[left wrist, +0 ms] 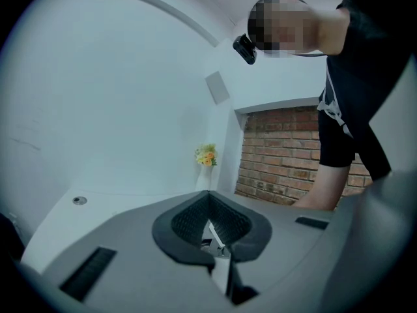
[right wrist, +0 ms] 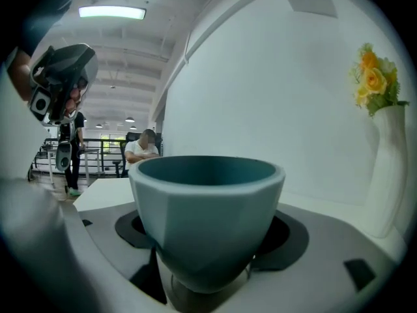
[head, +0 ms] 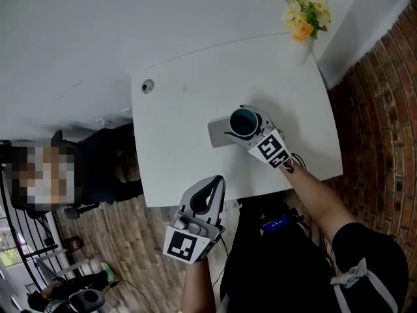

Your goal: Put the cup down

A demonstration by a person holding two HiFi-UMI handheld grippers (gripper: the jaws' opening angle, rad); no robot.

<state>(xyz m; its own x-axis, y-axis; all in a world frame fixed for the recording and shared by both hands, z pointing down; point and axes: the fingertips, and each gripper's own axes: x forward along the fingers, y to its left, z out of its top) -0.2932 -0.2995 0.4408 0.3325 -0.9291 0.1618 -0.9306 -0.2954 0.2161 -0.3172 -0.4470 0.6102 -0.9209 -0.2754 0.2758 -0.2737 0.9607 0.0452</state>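
Note:
A faceted teal cup point(head: 244, 120) stands upright between the jaws of my right gripper point(head: 248, 128), which is shut on it. The cup is over the right end of a grey rectangular pad point(head: 218, 134) on the white table point(head: 176, 168); whether it rests on the pad I cannot tell. In the right gripper view the cup point(right wrist: 205, 207) fills the middle, with a black pad against each side of its lower body. My left gripper point(head: 215, 182) hangs at the table's near edge, shut and holding nothing; its dark pads point(left wrist: 189, 223) meet in the left gripper view.
A white vase of yellow flowers point(head: 305, 18) stands at the table's far right corner. A small round disc point(head: 148, 86) lies near the far left corner. A person sits at the table's left side point(head: 98, 162). A brick wall point(head: 384, 109) runs along the right.

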